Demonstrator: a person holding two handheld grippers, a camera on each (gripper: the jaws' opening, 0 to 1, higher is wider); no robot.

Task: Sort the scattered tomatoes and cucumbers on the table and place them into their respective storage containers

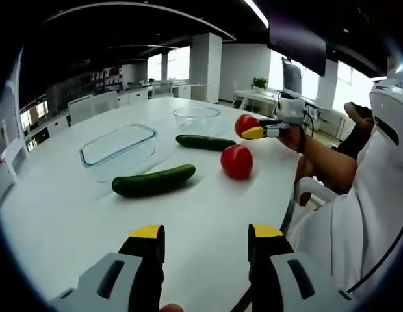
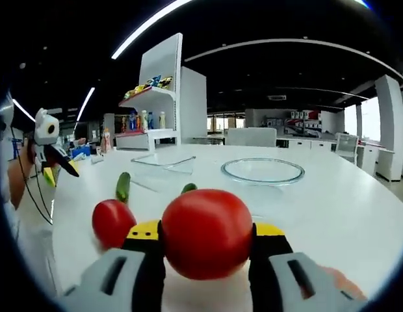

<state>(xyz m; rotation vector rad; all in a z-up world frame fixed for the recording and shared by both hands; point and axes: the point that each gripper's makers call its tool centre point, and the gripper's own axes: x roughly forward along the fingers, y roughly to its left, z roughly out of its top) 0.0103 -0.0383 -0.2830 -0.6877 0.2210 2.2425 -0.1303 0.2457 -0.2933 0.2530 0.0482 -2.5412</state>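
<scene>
Green cucumber [image 1: 154, 181] lies crosswise before left gripper [image 1: 205, 235]

Far cucumber [image 2: 188, 188] behind held tomato [image 2: 206, 232]

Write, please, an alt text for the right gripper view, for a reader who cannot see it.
The right gripper holds a red tomato between its fingers above a white table. A second tomato and two cucumbers lie behind it, with a round glass bowl farther back.

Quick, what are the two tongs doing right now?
Left tongs: open, holding nothing.
Right tongs: shut on a tomato.
</scene>
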